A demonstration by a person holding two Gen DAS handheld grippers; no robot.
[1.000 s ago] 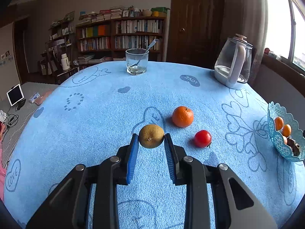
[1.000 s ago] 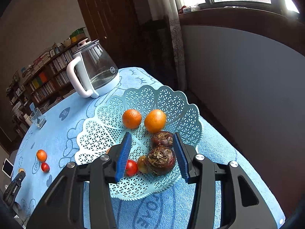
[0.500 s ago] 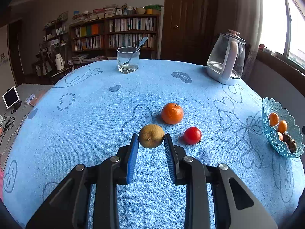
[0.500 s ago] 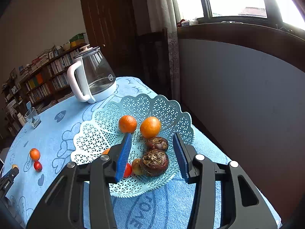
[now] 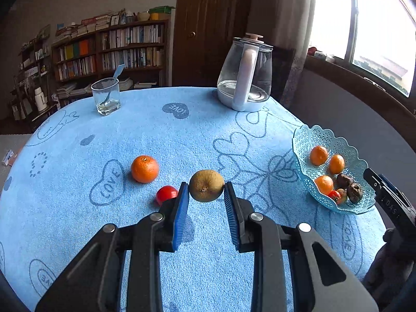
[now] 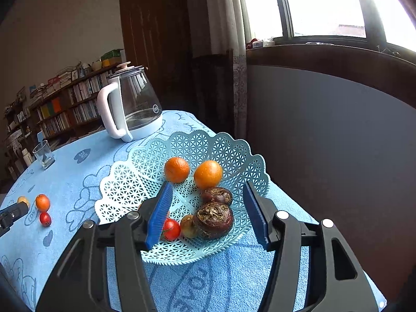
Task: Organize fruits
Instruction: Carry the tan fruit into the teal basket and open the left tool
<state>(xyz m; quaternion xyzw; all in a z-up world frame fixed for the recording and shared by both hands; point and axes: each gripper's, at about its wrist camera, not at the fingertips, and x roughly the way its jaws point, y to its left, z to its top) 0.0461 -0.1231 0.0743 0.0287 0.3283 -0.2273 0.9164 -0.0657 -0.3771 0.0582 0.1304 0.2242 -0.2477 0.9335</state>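
My left gripper (image 5: 206,196) is shut on a brownish-green round fruit (image 5: 206,185) and holds it above the blue tablecloth. An orange (image 5: 144,169) and a small red tomato (image 5: 166,193) lie on the cloth to its left. The light-blue lattice fruit basket (image 5: 304,140) stands at the right with oranges, dark brown fruits and a tomato inside. My right gripper (image 6: 208,200) hovers over that basket (image 6: 124,182); its jaws are opening and nothing is pressed between them. Beneath them lie a dark brown fruit (image 6: 213,219), two oranges (image 6: 208,174) and a red tomato (image 6: 171,229).
A glass kettle (image 5: 244,78) with a white handle stands at the table's far side. A drinking glass (image 5: 106,98) with a spoon is at the far left. The basket sits close to the table's right edge, with a wall and window beyond. Bookshelves fill the background.
My left gripper has carried the brownish fruit to the right, past the orange and tomato, toward the basket. The right gripper's jaws have widened over the basket.
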